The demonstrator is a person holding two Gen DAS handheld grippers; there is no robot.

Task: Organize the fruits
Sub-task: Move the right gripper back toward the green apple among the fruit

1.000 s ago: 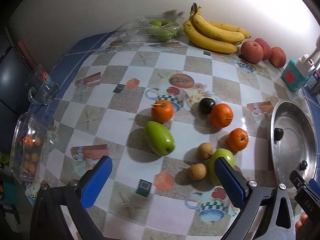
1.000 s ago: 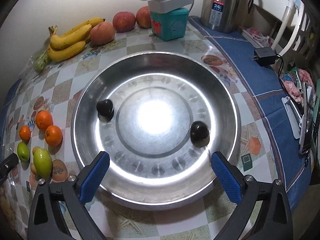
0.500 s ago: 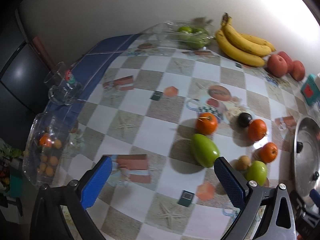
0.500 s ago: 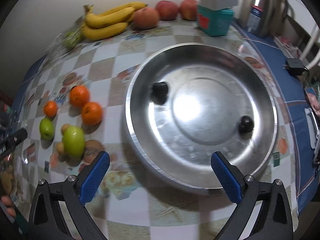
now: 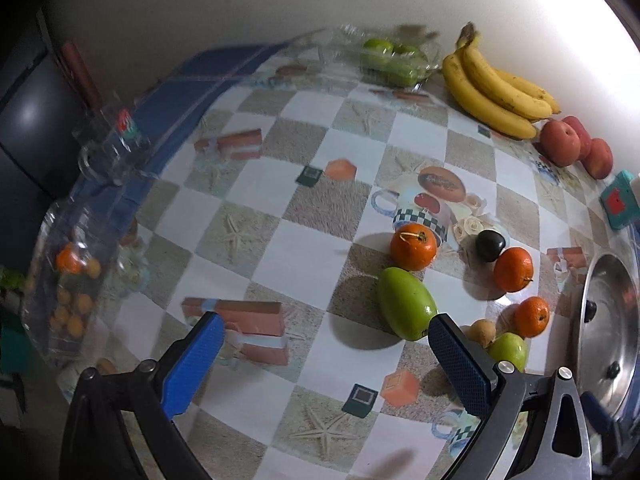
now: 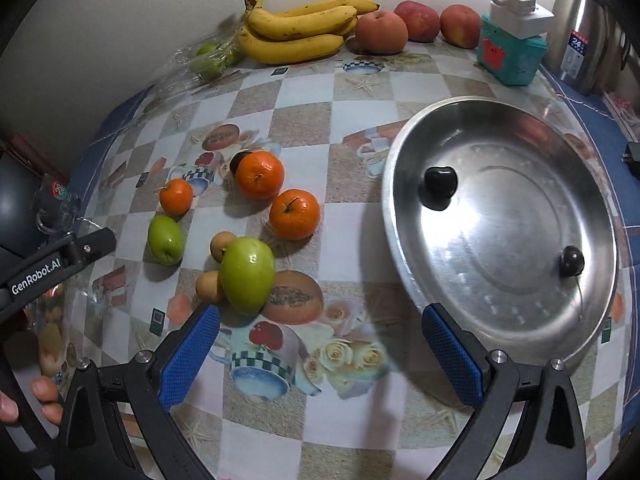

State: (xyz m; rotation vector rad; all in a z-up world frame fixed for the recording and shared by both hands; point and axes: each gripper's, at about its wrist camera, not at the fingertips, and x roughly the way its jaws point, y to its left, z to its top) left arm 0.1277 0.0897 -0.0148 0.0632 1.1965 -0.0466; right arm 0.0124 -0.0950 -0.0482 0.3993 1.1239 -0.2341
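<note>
Here both tools (image 5: 322,354) (image 6: 316,346) gape empty; an orange (image 6: 260,175) half-hides a dark fruit (image 6: 237,159).

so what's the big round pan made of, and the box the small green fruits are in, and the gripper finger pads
Round pan: metal, likely stainless steel or aluminium; bright silver with soft reflections and glare. Box of green fruits: thin clear plastic, glossy; the fruits show through its crinkled walls. Finger pads on the right gripper: blue, matte, with a fine diamond grid; probably rubber or textured plastic, hard to say which.
</note>
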